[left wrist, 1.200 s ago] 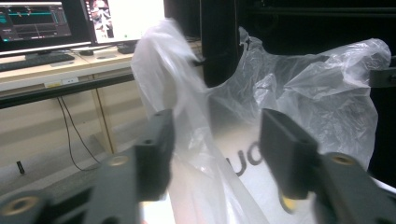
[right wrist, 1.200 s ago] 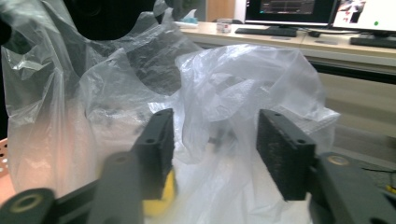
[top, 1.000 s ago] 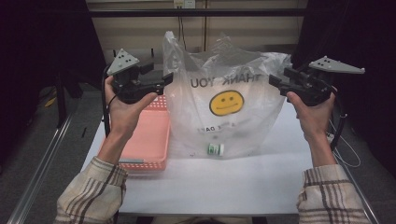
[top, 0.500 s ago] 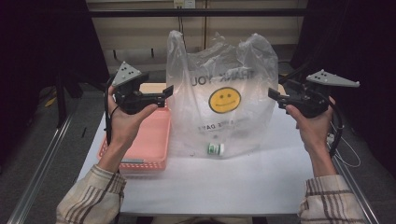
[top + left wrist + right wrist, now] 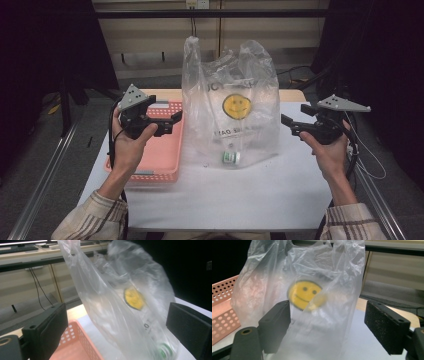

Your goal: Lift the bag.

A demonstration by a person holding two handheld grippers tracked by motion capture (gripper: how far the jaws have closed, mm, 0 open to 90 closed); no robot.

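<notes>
Both tools have let go of the clear plastic bag with the yellow smiley face point(image 5: 231, 115) and drawn away from its sides, sinking a little. Released, the bag stands upright on its own at the middle of the white bench point(image 5: 235, 192), its handles sticking up loose, where a second ago it was stretched wide between the two hands.

Left tool point(image 5: 176, 118) hovers above the pink perforated plastic basket point(image 5: 160, 155), near the bag's left side but apart from it; its jaws have just been opening and stand wide with nothing pressed between them. Right tool point(image 5: 285, 120) hangs off the bag's right side, also clear of the plastic, jaws wide after opening further, nothing gripped.

Inside the bag, at its bottom front, lies a small white bottle with a green cap point(image 5: 231, 157). The basket sits just beside the bag on the left, its rim close to the plastic. Dark cables point(image 5: 361, 160) trail off the bench's right edge.
</notes>
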